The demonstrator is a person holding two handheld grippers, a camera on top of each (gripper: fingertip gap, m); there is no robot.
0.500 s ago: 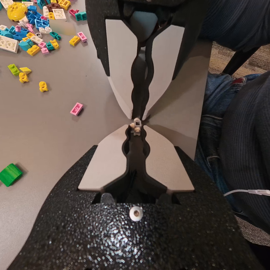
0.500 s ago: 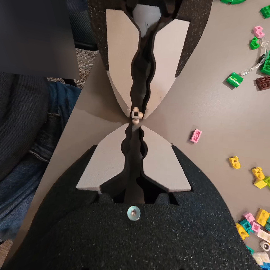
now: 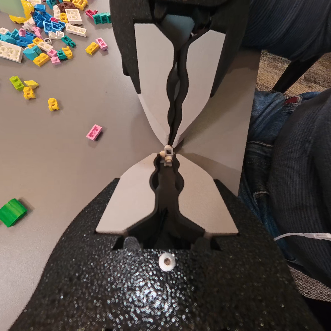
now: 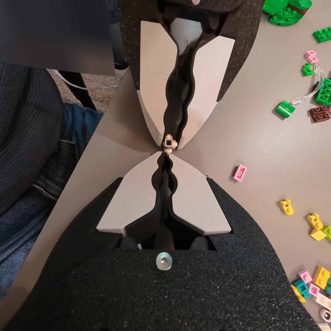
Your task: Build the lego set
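Observation:
A small beige lego cube (image 3: 169, 152) with a square hole is joined to a second tiny beige studded piece (image 3: 167, 159). My left gripper (image 3: 167, 158) comes from the bottom of the left wrist view and is shut on this beige assembly. My right gripper (image 3: 171, 144) comes from the top, tip to tip with it, and is shut on the same assembly. In the right wrist view the cube (image 4: 169, 142) sits between the left gripper's fingertips (image 4: 161, 141), and my right gripper (image 4: 165, 155) pinches the stub under it. Both are held above the grey table (image 3: 53, 170).
A pink plate (image 3: 94, 132) lies left of the grippers and also shows in the right wrist view (image 4: 240, 172). A green curved brick (image 3: 12, 212) and a pile of mixed bricks (image 3: 44, 35) lie farther left. A green build (image 4: 286, 12) stands beyond. A seated person's legs (image 3: 286, 161) are past the table edge.
Both grippers stay tip to tip on the beige pieces. The views have shifted only slightly.

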